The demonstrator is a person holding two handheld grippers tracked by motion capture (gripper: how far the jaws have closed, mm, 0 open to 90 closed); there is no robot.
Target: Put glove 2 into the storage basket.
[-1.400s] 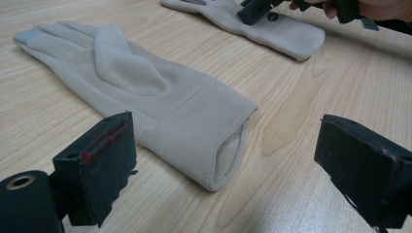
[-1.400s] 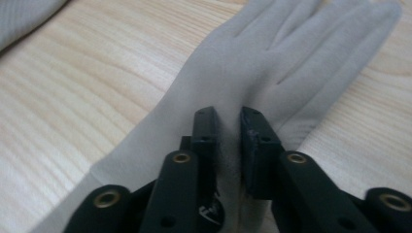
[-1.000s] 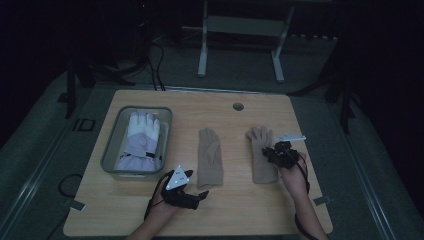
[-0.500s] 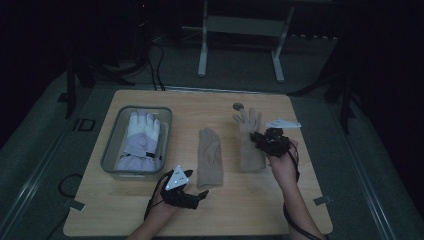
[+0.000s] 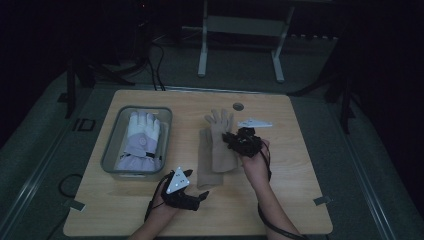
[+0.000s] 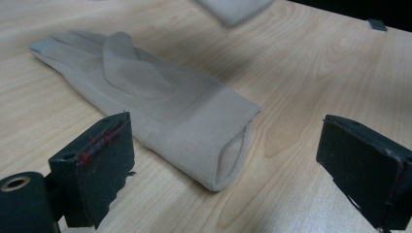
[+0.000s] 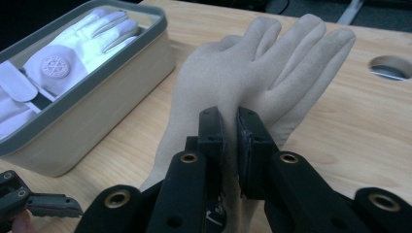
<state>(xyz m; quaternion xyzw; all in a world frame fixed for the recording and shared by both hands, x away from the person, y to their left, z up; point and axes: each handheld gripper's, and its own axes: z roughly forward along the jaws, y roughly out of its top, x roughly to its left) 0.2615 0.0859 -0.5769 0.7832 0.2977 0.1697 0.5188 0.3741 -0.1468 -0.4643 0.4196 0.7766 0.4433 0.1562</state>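
The right tongs [image 7: 230, 145] are clenched on a pinch of one tan glove [image 7: 243, 82], carrying it above its mate [image 5: 207, 162], probably to pair them. The left tongs [image 6: 233, 170] are released, that mate's cuff [image 6: 214, 145] just ahead between their jaws. Beyond the right tongs, a tray [image 7: 116, 68] keeps white gloves [image 7: 63, 58] corralled on the counter [image 5: 295, 165]. Count: two tan gloves, one tray.

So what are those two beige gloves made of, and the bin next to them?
The held beige glove looks like soft, matte fleece or suede-like knit: fuzzy nap, no shine. The flat beige glove seems the same, with a stitched cuff hem. The bin appears to be smooth, hard plastic, with cream walls and a grey rim.
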